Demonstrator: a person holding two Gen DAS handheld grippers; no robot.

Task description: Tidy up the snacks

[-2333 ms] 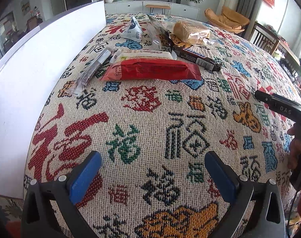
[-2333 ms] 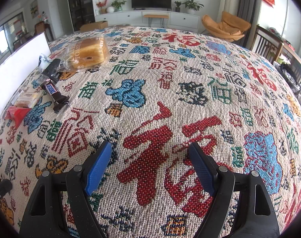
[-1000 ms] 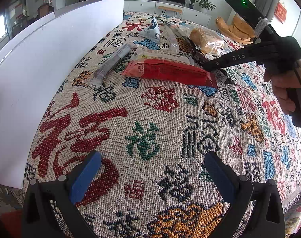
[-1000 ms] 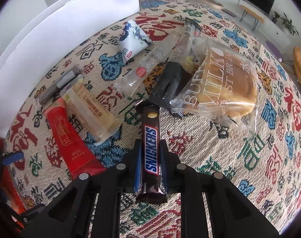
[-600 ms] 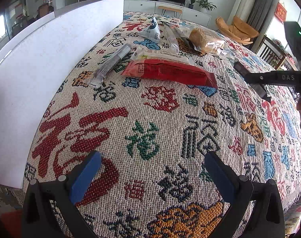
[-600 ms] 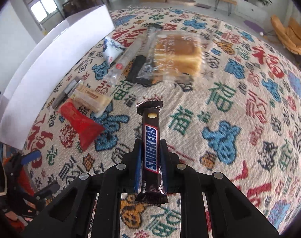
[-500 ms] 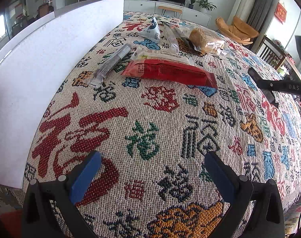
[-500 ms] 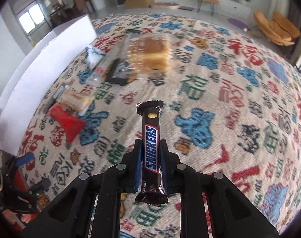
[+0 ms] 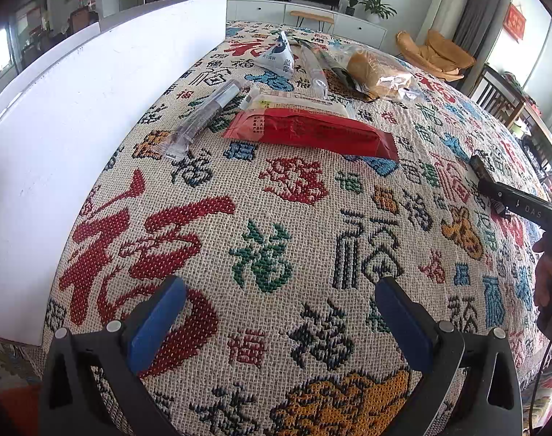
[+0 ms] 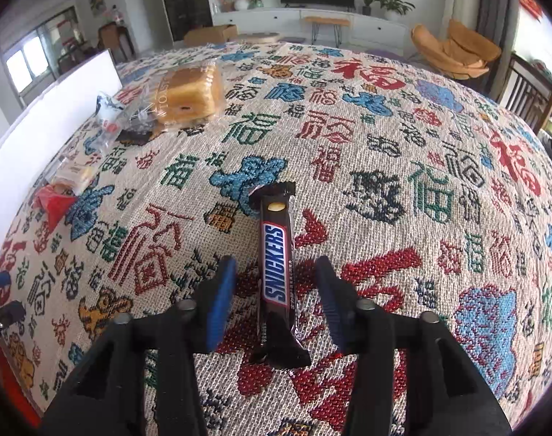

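Snickers bar: a dark brown wrapped Snickers chocolate bar (image 10: pixel 277 265) lies on the woven cloth between the blue pads of the right hand-held gripper, its far crimped end pointing away from the camera.
Right hand-held gripper: the black right hand-held gripper (image 10: pixel 276 283) has its jaws opening; the bar sits in the gap, and neither pad presses on it.
Left hand-held gripper: the black left hand-held gripper (image 9: pixel 276 312) is spread wide over bare cloth, with nothing between its blue pads.
Counter: the counter (image 9: pixel 312 239) is covered with a beige woven cloth patterned with red, green, blue and orange characters.
Snack group: well apart from the Snickers bar, toward the far left in the right wrist view, lie the other snacks.
Red packet: a long red foil packet (image 9: pixel 308 130) lies crosswise, touching a pale cream wrapped bar (image 9: pixel 297 101) just behind it.
Clear stick: a slim clear plastic-wrapped stick (image 9: pixel 207 112) lies beside the white board.
Bread: a clear bag of golden sliced bread (image 10: pixel 189 94) rests farther back, near a small white and blue pouch (image 9: pixel 277 58).
White board: a tall white board (image 9: pixel 76 116) stands along the counter's left edge.
Person: a hand (image 9: pixel 548 272) at the right edge of the left wrist view holds the right tool's grip.
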